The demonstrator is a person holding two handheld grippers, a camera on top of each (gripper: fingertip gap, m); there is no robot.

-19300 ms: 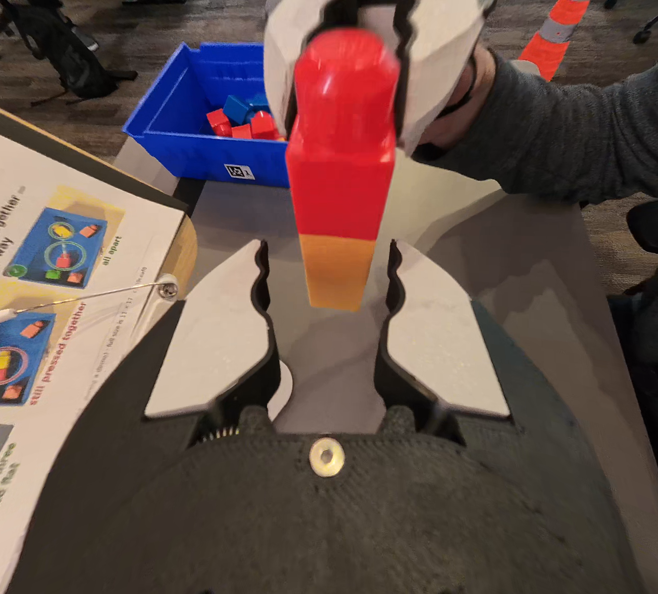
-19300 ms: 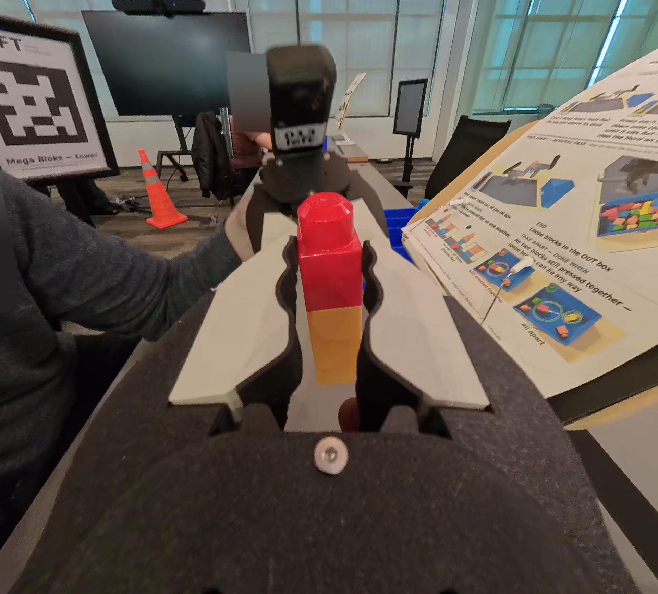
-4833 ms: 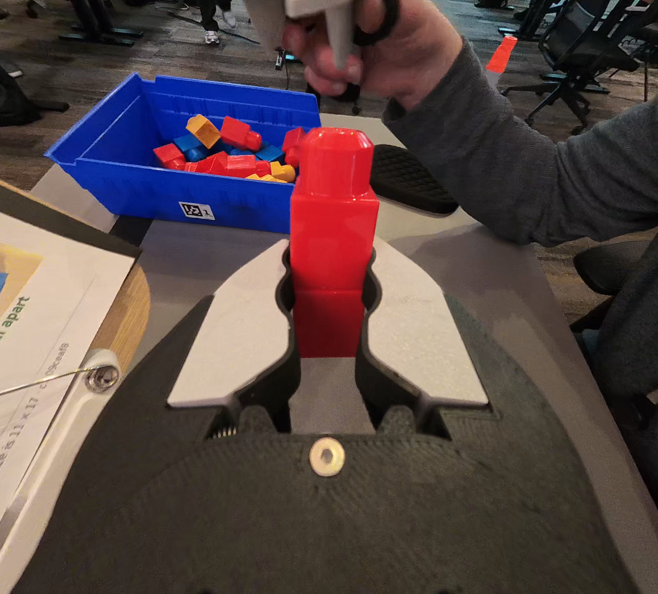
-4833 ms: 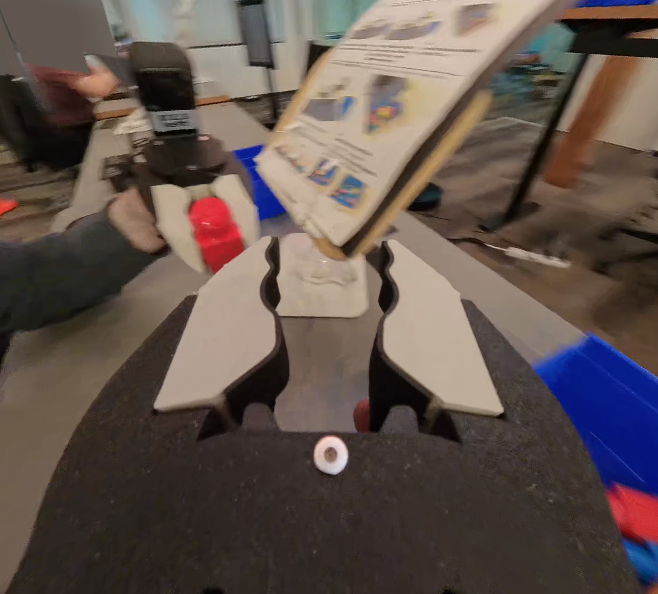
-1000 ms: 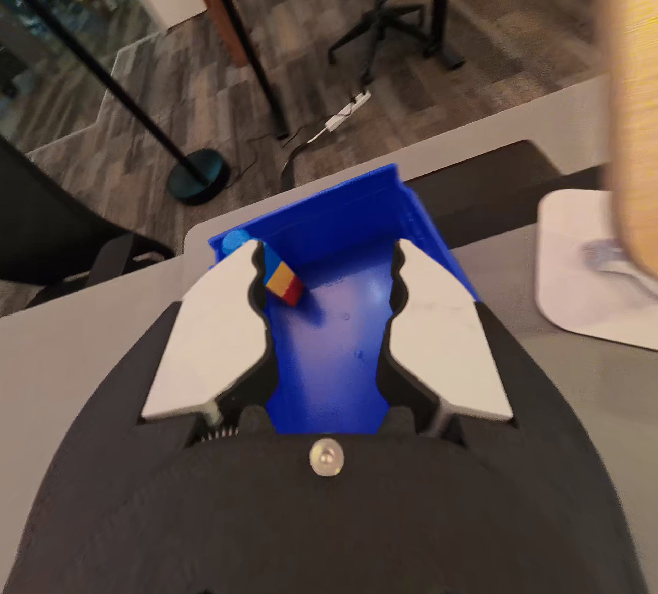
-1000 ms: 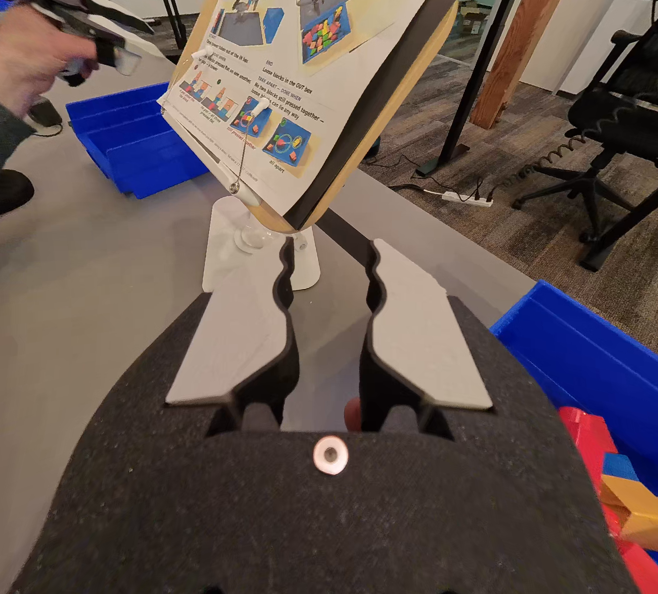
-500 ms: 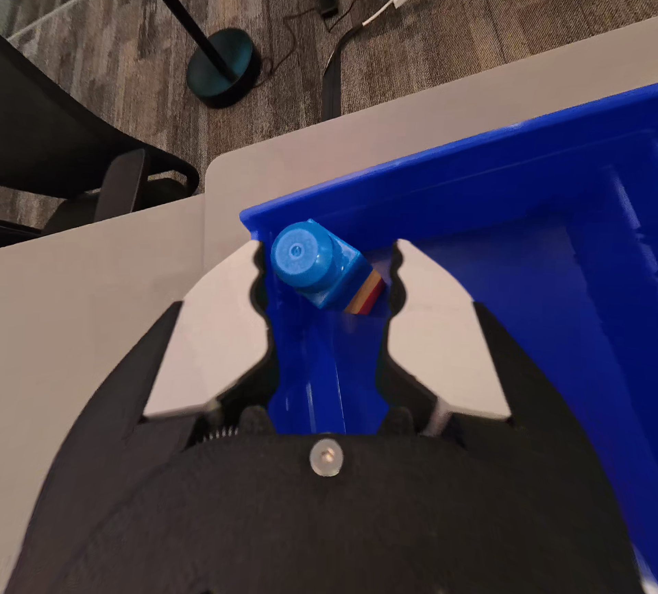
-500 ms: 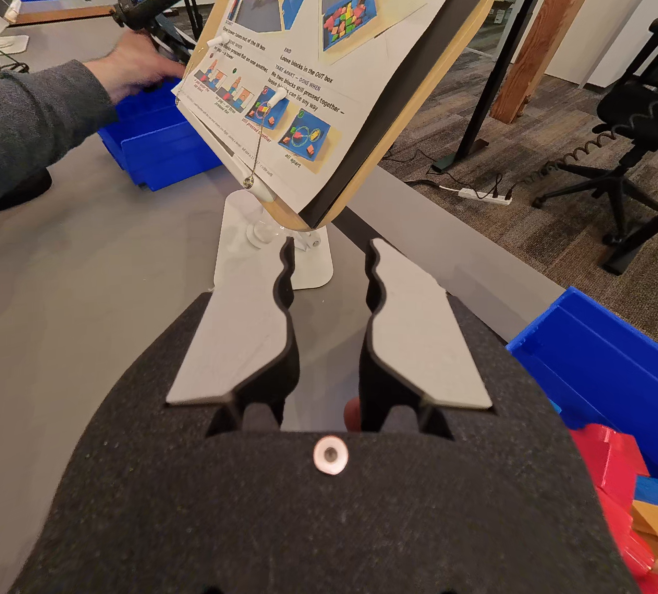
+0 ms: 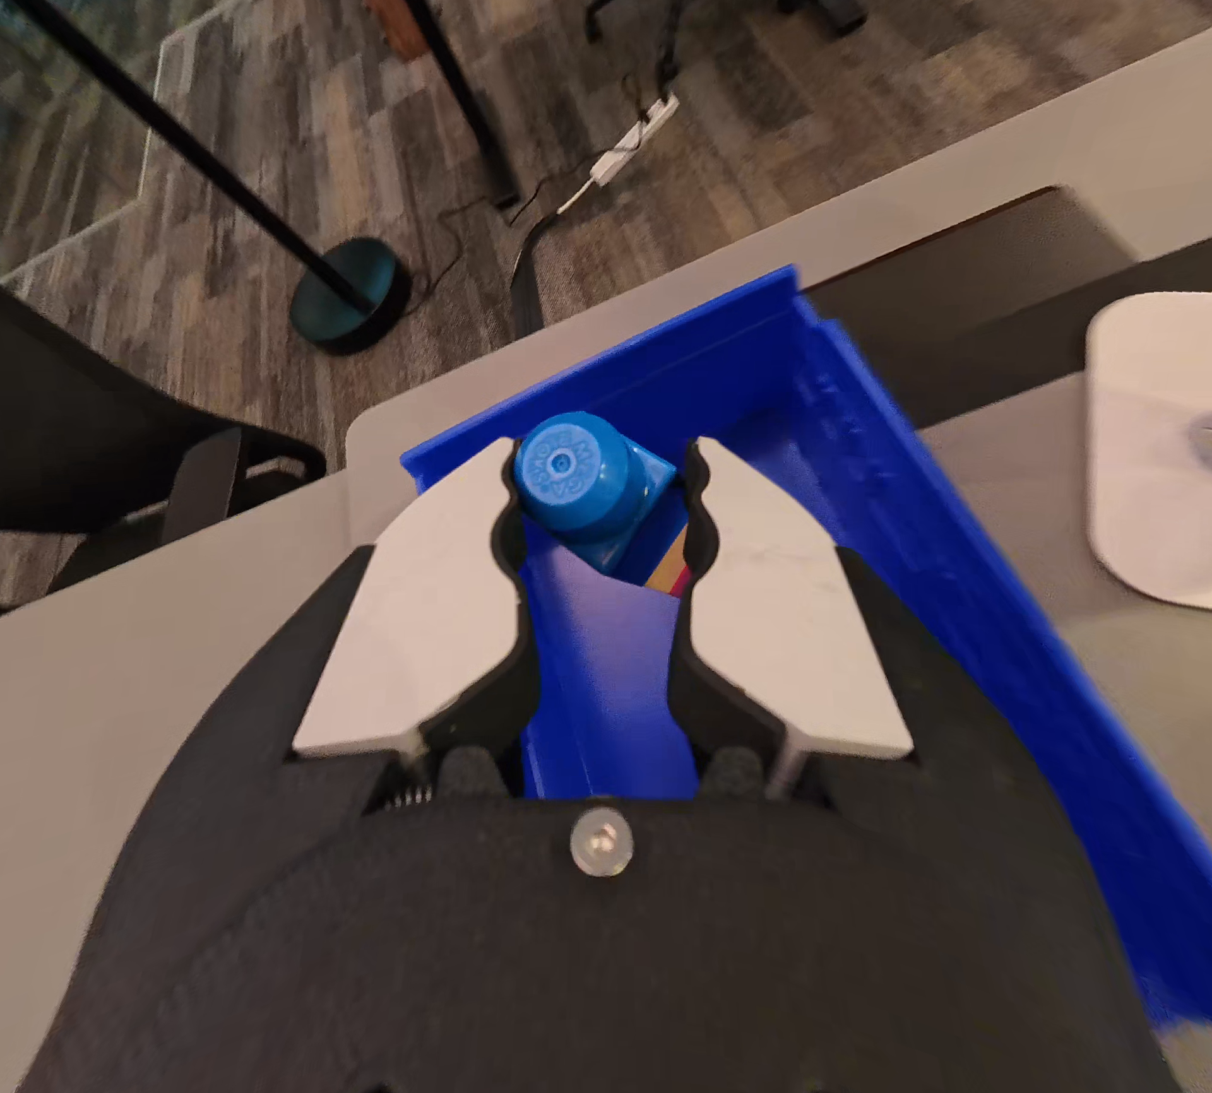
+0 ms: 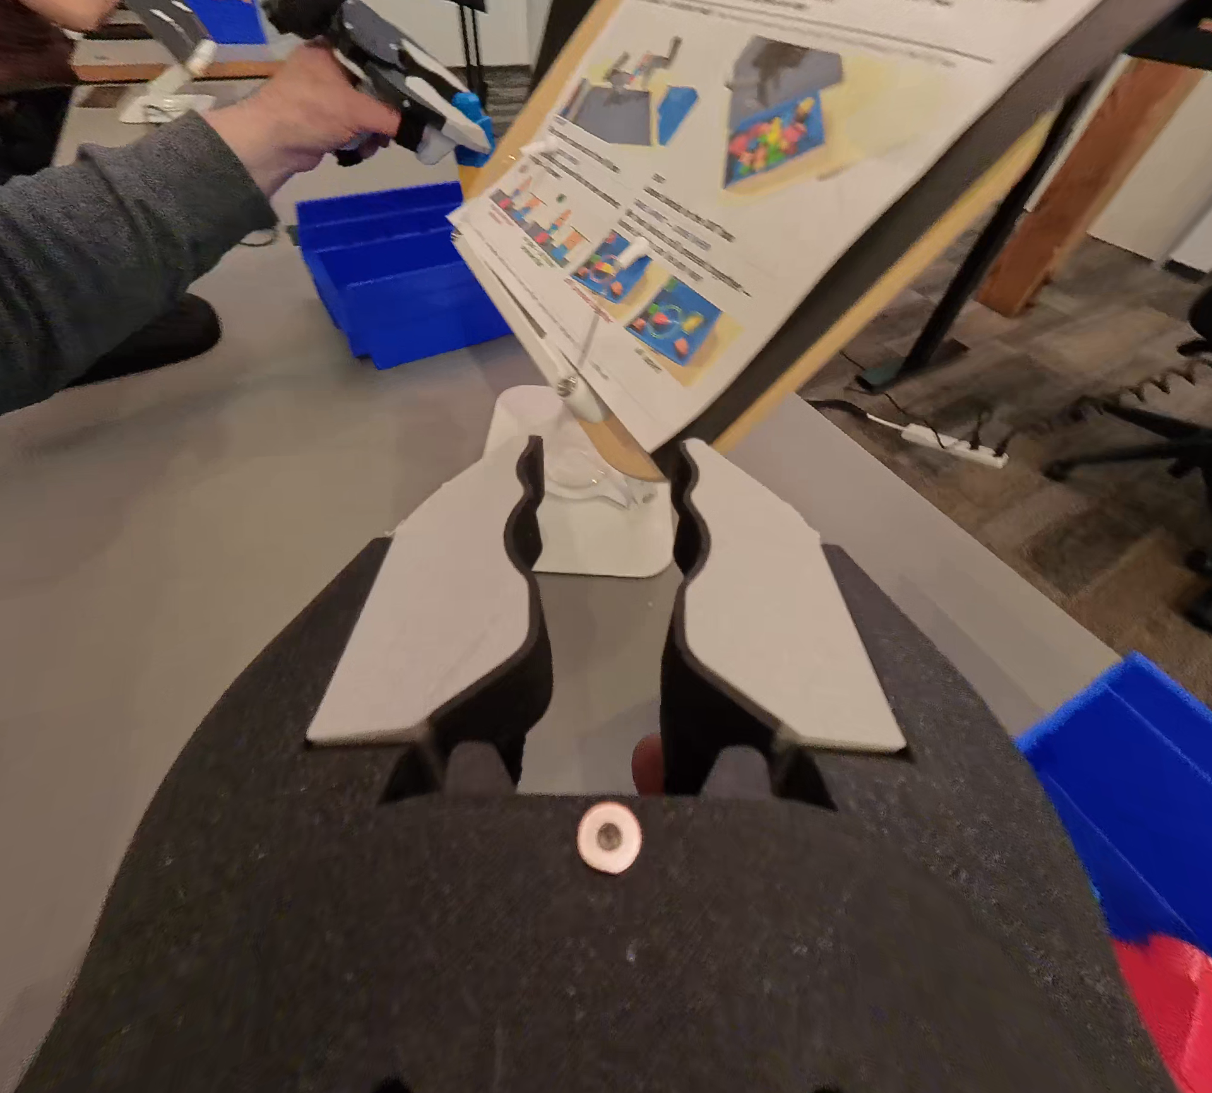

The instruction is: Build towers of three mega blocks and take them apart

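Blue-topped tower of three blocks [image 9: 593, 504] clamped between left gripper [image 9: 600, 488] fingers, raised above blue bin [image 9: 852, 471] at tabletop [image 9: 131, 668] far corner. Right gripper [image 10: 600, 475] fingers apart, empty, over grey tabletop. Beyond: white stand base [image 10: 590, 530], tilted instruction board [image 10: 787, 143].

Right tool [image 10: 603, 471] parted, empty, over grey table [image 10: 197, 504]; left tool [image 10: 459, 127] grips block tower [image 10: 473, 112].
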